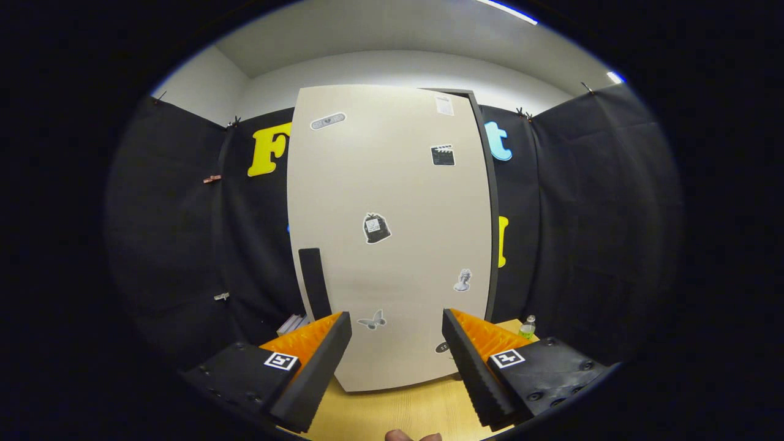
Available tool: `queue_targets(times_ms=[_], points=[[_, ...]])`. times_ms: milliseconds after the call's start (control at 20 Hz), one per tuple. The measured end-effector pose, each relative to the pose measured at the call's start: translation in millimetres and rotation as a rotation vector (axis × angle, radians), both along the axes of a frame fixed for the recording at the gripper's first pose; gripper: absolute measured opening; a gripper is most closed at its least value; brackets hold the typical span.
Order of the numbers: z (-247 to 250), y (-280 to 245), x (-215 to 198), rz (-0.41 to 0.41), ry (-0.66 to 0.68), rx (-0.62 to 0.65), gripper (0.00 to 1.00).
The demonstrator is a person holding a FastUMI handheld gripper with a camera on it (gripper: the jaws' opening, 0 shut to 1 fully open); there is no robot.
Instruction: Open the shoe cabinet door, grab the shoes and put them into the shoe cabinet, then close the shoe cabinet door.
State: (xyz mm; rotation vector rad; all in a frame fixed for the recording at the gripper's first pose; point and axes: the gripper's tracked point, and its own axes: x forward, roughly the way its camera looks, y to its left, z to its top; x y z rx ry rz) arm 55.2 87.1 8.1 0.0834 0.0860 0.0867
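- Standing on a pale wooden floor (398, 410), the shoe cabinet (392, 245) rises just ahead of the fingers, black cloth walls behind and to both sides of it.
- Its beige door (367, 184) is shut, dotted with stickers (376, 228), and a dark vertical handle (315, 282) sits just beyond the left finger.
- A small green bottle (527, 327) stands beyond the right finger, beside the cabinet.
- The gripper (397, 334) points level at the door's lower part, fingers spread wide and holding nothing.
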Motion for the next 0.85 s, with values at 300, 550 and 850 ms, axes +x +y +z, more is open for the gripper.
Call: queue_targets(times_ms=[300, 550, 850], points=[[1, -4, -2, -0.015, -0.010, -0.035, 0.97], [2, -5, -5, -0.013, -0.010, -0.039, 0.98], [2, -5, -11, -0.012, -0.014, -0.044, 0.98]])
